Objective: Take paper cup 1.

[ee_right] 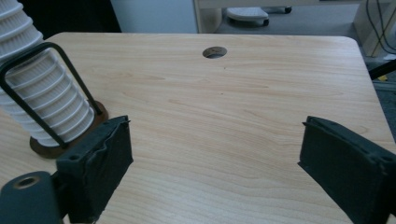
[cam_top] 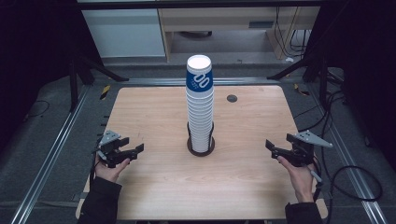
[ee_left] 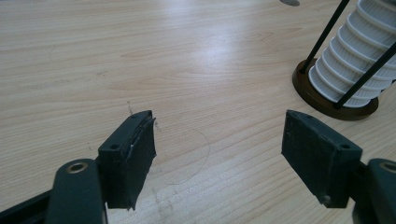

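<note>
Left claw (cam_top: 135, 148): jaws wide, holding nothing, low over the desk (cam_top: 154, 112).
Right claw (cam_top: 270, 146): jaws wide, empty.
Cup stack (cam_top: 200, 105): upright in its dark holder (cam_top: 201, 147), midway between both claws, well apart from each.

Cup stack (cam_top: 200, 105) in holder (cam_top: 201, 147), mid-table (cam_top: 154, 116)

A pale wooden worktop (cam_top: 154, 116) with rounded corners and a cable hole (cam_top: 232, 98) near its far edge stands on grey carpet (cam_top: 42, 140). Metal rails (cam_top: 51, 154) flank it; a light wooden desk (cam_top: 224, 21) and trailing cables (cam_top: 345, 172) lie beyond.
</note>
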Motion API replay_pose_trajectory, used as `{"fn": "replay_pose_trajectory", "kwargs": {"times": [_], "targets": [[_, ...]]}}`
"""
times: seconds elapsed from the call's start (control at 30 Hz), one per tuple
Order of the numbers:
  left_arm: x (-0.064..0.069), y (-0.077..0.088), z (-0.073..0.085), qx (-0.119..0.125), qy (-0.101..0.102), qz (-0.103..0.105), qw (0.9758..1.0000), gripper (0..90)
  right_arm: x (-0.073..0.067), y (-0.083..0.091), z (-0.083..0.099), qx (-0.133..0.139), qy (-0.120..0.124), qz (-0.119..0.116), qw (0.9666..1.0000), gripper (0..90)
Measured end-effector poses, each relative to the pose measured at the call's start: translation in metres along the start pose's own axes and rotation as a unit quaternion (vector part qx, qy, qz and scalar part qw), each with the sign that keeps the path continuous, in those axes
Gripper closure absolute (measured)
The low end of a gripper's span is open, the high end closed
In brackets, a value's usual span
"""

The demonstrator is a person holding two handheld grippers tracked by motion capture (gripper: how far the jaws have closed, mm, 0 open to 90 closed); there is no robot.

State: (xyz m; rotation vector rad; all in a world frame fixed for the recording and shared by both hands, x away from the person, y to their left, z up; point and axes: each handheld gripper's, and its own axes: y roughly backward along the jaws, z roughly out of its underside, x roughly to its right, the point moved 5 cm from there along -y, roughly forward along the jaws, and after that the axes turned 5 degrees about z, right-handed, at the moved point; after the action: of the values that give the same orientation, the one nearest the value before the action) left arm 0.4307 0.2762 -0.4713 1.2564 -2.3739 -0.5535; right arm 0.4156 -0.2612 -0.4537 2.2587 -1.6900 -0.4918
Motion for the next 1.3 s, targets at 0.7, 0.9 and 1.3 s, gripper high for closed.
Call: {"fn": "replay_pose_trajectory", "kwargs": {"times": [0.7, 0.9, 1.3], "targets": [[-0.002, -0.001, 0.001, -0.003, 0.004, 0.001, 1.0000, 23.5, -0.028, 0.006, -0.033, 0.009, 0.039, -0.022, 0.9989, 5.8], [-0.002, -0.004, 0.003, -0.014, 0.001, 0.003, 0.9999, 22.7, -0.047, 0.015, -0.068, 0.046, 0.051, -0.054, 0.9962, 7.5], [0.000, -0.006, 0.003, -0.016, -0.001, 0.006, 0.9999, 22.6, -0.098, 0.022, -0.126, 0.111, 0.074, -0.120, 0.9838, 7.9]]}}
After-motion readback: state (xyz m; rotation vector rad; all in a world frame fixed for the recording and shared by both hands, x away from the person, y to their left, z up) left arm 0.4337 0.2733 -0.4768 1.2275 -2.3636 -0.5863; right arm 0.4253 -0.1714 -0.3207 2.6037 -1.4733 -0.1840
